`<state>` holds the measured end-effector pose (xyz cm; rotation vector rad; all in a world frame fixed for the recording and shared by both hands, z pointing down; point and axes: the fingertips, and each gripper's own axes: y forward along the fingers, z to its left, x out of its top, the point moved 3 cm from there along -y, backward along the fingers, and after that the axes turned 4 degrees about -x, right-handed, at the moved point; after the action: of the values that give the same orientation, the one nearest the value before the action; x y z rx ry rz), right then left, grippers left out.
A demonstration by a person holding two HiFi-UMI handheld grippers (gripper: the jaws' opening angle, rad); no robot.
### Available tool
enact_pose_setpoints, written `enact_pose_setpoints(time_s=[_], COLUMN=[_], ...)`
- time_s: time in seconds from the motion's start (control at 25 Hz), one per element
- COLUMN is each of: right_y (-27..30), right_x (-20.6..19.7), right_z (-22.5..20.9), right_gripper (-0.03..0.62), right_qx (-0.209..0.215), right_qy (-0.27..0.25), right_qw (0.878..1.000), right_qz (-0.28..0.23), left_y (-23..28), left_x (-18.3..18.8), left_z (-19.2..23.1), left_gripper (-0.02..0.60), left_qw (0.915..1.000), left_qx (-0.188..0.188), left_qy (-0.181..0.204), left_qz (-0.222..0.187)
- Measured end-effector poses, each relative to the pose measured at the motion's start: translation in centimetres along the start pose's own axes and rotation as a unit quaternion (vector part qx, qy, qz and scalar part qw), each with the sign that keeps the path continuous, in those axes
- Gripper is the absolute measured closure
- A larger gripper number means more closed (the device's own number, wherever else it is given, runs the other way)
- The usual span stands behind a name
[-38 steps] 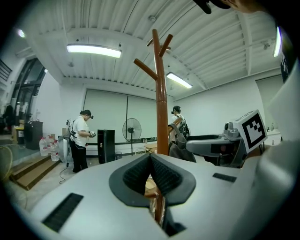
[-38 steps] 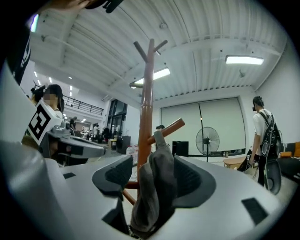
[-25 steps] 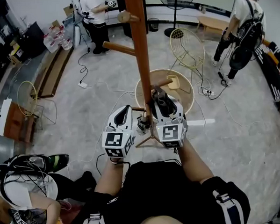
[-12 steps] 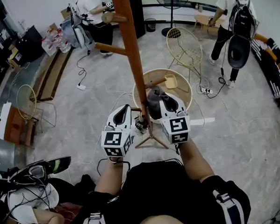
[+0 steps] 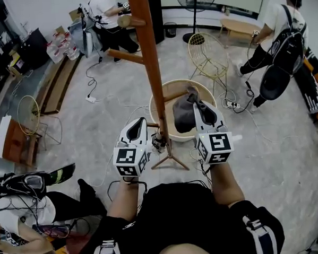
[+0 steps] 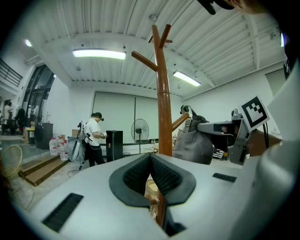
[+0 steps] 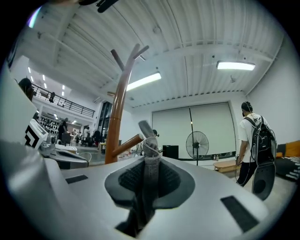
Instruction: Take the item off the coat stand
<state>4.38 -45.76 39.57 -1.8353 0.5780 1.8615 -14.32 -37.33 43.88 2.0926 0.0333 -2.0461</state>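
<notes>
Grey fabric item (image 5: 184, 116), soft and slouchy; whether a cap or a small bag cannot be told.

Location: hanging to the right of the pole of the brown wooden coat stand (image 5: 152, 71), above the round beige basket (image 5: 207, 92) on the floor. Its top sits right at the tip of a short upward-slanting wooden peg (image 5: 174, 95). Whether it has cleared that tip cannot be told.

Right gripper (image 5: 200, 107): pressed onto a narrow grey fabric strap or fold of the item, which runs up between the ribbed pads and ends in a small bunched loop just beside the peg tip.

Left gripper (image 5: 140, 125): jaws pressed together, nothing between them, held near the pole on its left side and apart from the item.

Step in hand, by judgement: drawing the item off the peg.

Handling notes:
- Lift along the peg's upward slant first, then pull away to the right. A straight sideways tug could snag the loop on the tip.
- Keep the pinch firm, since limp cloth can slide through the pads.
- Move slowly enough that the freestanding pole does not rock.
- The left gripper could steady the pole if needed.
</notes>
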Motion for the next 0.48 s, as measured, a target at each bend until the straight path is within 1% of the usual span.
enact_pose_setpoints(time_s=[0.16,0.24,0.36,0.48], right_y=[-1.6,-2.0,-2.2,-2.1], right_x=[0.6,1.3,1.7,0.6], right_z=[-1.3,-2.1,-3.8,-5.1], right_gripper=[0.545,0.545,0.545,0.545], right_qx=[-0.023,-0.037,-0.059,-0.079], right_qy=[0.003,0.007,0.013,0.02], right_qw=[1.0,0.999,0.998,0.997], right_qz=[-0.02,-0.025,-0.02,-0.004], left_y=[-0.3,-0.3,0.0,0.5], left_x=[-0.6,0.0,1.1,1.4], left_z=[0.3,0.7,1.0,1.1], left_gripper=[0.565,0.565,0.565,0.565], left_qw=[1.0,1.0,1.0,1.0], left_qx=[0.001,0.001,0.003,0.001], left_qy=[0.002,0.002,0.001,0.001], left_qz=[-0.002,-0.002,-0.001,0.0])
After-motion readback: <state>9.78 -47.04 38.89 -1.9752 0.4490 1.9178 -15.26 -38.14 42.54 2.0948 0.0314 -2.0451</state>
